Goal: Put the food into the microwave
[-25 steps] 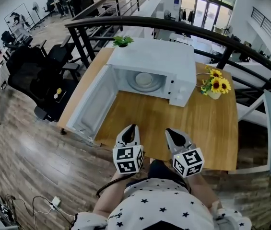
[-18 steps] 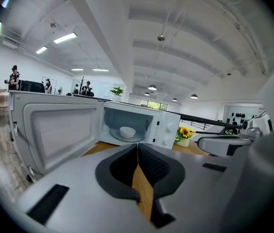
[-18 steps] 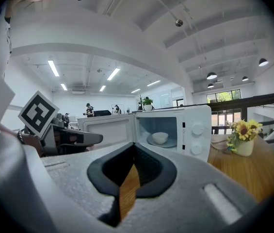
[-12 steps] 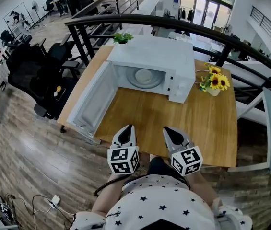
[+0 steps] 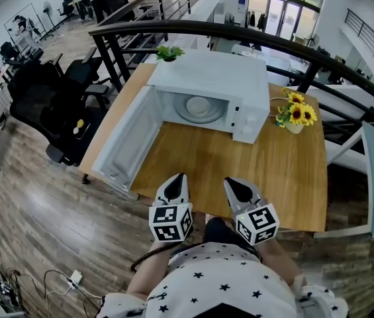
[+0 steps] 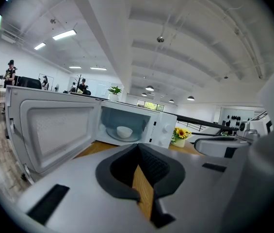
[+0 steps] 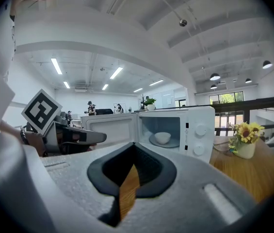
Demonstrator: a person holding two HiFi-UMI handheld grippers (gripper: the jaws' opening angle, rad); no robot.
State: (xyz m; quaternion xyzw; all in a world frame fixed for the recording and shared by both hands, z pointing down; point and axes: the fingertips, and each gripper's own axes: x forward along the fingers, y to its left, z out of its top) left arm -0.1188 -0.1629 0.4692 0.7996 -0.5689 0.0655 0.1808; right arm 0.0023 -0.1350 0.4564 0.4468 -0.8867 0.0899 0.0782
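A white microwave [image 5: 223,85] stands at the back of the wooden table [image 5: 286,177], its door [image 5: 128,141] swung wide open to the left. A white bowl [image 5: 198,105] rests on the glass turntable inside, also seen as the bowl [image 6: 124,130] and the bowl [image 7: 162,137]. Both grippers hover side by side over the table's near edge, pointing at the oven and well short of it. My left gripper [image 5: 176,180] [image 6: 137,146] is shut and empty. My right gripper [image 5: 237,185] [image 7: 134,146] is shut too, with nothing in it.
A vase of sunflowers [image 5: 296,118] stands right of the microwave, and a small green plant [image 5: 169,54] behind its left corner. A dark railing [image 5: 292,48] runs behind the table. Black office chairs [image 5: 47,105] stand on the floor to the left.
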